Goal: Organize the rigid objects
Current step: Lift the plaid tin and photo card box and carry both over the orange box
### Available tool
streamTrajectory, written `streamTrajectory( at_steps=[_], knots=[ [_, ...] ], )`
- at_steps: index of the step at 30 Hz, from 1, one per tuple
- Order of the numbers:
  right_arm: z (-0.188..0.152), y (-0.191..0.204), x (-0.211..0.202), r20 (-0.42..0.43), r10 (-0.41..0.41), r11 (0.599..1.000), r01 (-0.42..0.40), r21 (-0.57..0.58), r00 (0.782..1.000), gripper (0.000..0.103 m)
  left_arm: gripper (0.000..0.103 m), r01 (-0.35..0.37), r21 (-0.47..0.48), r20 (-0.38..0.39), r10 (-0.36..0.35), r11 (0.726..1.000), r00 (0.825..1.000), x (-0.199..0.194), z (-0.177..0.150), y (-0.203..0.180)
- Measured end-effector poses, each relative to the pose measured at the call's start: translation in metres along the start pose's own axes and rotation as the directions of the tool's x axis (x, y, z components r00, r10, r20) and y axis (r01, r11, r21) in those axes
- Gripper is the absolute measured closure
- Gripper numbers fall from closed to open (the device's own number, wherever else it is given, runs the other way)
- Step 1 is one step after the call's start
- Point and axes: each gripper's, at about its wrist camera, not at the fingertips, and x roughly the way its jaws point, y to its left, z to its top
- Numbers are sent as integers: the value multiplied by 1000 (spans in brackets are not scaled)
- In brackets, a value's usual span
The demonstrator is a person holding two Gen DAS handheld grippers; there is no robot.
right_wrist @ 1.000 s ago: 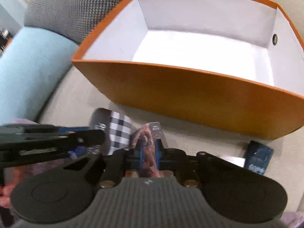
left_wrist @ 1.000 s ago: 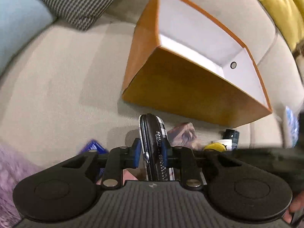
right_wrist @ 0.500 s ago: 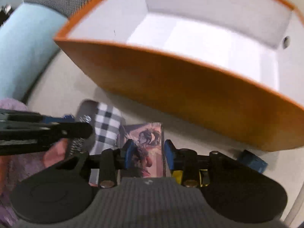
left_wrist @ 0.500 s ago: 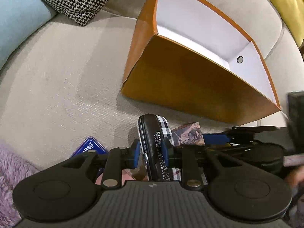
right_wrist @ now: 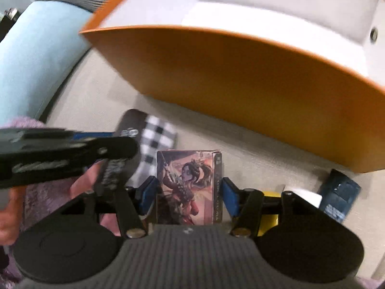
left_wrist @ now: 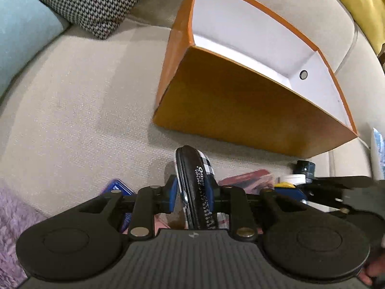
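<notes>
While tongs [left_wrist: 192,193] grip one case [left_wrist: 196,183], one box [left_wrist: 240,110]

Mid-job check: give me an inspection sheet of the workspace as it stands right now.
Surface: beige sofa seat, bare ahead of the left gripper.
Job's things: orange box stands open, white inside, nothing seen in it. Checkered case and illustrated card box lie in front of it.
Clutter: dark blue jar, a yellow item and a blue tin on the seat.
Grippers: left gripper is shut on the checkered case. Right gripper has just been opening; the illustrated card box sits between its pads, gaps both sides.
Cables: nothing seen.
Surroundings: houndstooth cushion, light blue cushion, yellow cushion, purple fluffy fabric.
</notes>
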Motion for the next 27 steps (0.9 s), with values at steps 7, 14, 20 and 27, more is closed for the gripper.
streamTrajectory(
  at_steps=[7, 14, 20, 27],
  knots=[
    [-5, 8, -5, 21, -90, 996, 90, 19, 996, 74, 76, -7, 19, -2, 7, 1000, 1000, -1, -4, -5],
    [-8, 36, -1, 32, -27, 1000, 28, -7, 999, 84, 77, -2, 54, -27, 3, 999, 1000, 3, -8, -18],
    [-9, 33, 10, 36, -54, 998, 53, 31, 998, 72, 77, 13, 35, -43, -11, 999, 999, 7, -12, -17],
    [-10, 17, 25, 60, -24, 990, 15, 137, 998, 72, 77, 49, 7, -40, -49, 999, 998, 8, -16, -10]
  ],
)
